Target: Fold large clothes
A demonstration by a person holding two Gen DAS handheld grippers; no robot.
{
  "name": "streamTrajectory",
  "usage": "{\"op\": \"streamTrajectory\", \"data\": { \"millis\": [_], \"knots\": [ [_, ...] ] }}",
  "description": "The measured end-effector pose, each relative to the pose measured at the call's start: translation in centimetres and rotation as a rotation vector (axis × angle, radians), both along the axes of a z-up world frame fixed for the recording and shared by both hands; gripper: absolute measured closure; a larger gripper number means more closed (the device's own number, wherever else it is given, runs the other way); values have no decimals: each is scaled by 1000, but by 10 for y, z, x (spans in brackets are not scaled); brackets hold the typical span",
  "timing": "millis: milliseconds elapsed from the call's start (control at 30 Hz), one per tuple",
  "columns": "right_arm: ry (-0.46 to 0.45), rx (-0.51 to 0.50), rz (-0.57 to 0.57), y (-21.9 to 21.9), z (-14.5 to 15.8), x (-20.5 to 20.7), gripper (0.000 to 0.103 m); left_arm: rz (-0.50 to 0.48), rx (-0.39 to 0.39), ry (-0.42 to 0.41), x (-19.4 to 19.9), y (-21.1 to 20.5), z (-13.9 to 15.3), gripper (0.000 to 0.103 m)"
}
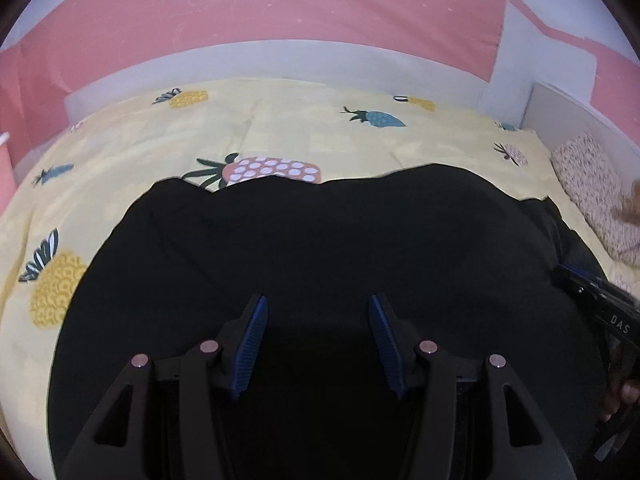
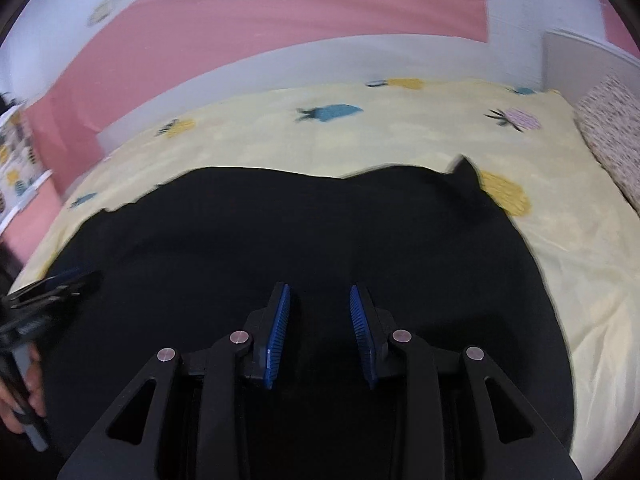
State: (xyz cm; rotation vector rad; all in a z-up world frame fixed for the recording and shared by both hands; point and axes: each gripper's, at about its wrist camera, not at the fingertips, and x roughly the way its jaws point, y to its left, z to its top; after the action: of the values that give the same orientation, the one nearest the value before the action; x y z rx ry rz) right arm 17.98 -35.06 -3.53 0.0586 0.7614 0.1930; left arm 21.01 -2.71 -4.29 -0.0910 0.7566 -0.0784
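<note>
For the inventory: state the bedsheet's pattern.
Pale yellow bedsheet printed with pineapples and strawberries; clearest in the left wrist view.

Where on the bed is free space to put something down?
Free: the yellow sheet between the black garment and the white bed rail, and the strip between the garment and the speckled pillow. Crowded: the near middle, covered by the garment, where the left gripper and right gripper are.

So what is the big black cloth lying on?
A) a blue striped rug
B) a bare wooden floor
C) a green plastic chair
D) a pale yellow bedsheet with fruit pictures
D: the big black cloth is spread flat over the pale yellow bedsheet, which has pineapples and strawberries printed on it and shows around the cloth in both wrist views.
</note>
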Motion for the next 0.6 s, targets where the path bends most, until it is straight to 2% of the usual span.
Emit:
{"op": "streamTrajectory", "data": {
  "millis": [167, 300, 400, 533, 600],
  "knots": [
    [12, 44, -21, -26, -14, 7, 75, 12, -2, -5, 4, 3, -13, 46],
    [6, -12, -49, -17, -11, 5, 76, 18, 28, -4, 0, -1, -12, 46],
    [14, -50, -90, -14, 4, 3, 73, 44, 67, 19, 0, -2, -1, 46],
    [-2, 26, -64, -14, 23, 13, 72, 14, 31, 20, 11, -5, 20, 47],
    [-5, 22, -44, -8, 29, 28, 72, -8, 56, -7, 24, -17, 31, 46]
  ]
}}
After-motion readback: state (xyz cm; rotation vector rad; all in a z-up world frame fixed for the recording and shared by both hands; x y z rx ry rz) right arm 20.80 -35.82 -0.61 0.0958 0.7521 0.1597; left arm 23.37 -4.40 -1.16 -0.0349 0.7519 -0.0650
